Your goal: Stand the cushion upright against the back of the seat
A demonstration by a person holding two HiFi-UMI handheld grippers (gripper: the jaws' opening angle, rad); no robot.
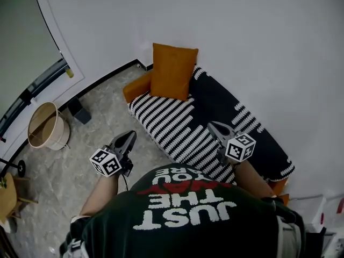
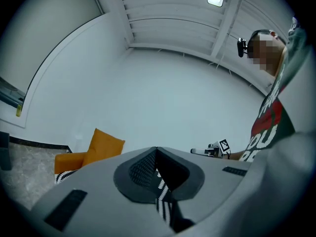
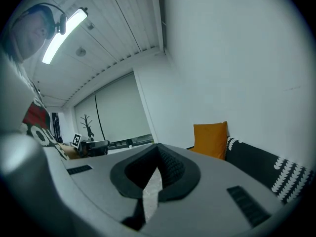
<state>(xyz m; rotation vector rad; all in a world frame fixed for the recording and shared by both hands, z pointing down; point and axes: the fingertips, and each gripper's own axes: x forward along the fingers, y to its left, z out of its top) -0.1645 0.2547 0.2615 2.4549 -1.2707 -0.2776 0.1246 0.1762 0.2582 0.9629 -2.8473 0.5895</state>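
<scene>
The orange cushion (image 1: 172,71) stands upright at the far end of the sofa, leaning on the white wall and the black seat back (image 1: 226,104); it also shows as the orange cushion (image 2: 103,147) and the orange cushion (image 3: 211,139). The seat wears a black-and-white striped cover (image 1: 177,130). My left gripper (image 1: 130,136) hovers over the floor beside the sofa's front edge, jaws together and empty (image 2: 157,149). My right gripper (image 1: 212,125) hangs over the striped seat, shut on nothing (image 3: 158,146). Both are well short of the cushion.
An orange armrest (image 1: 137,87) sits left of the cushion. A round wooden tub (image 1: 45,125) and a small dark box (image 1: 80,110) stand on the marbled floor at left. White walls close in behind the sofa. The person's dark shirt (image 1: 183,214) fills the lower view.
</scene>
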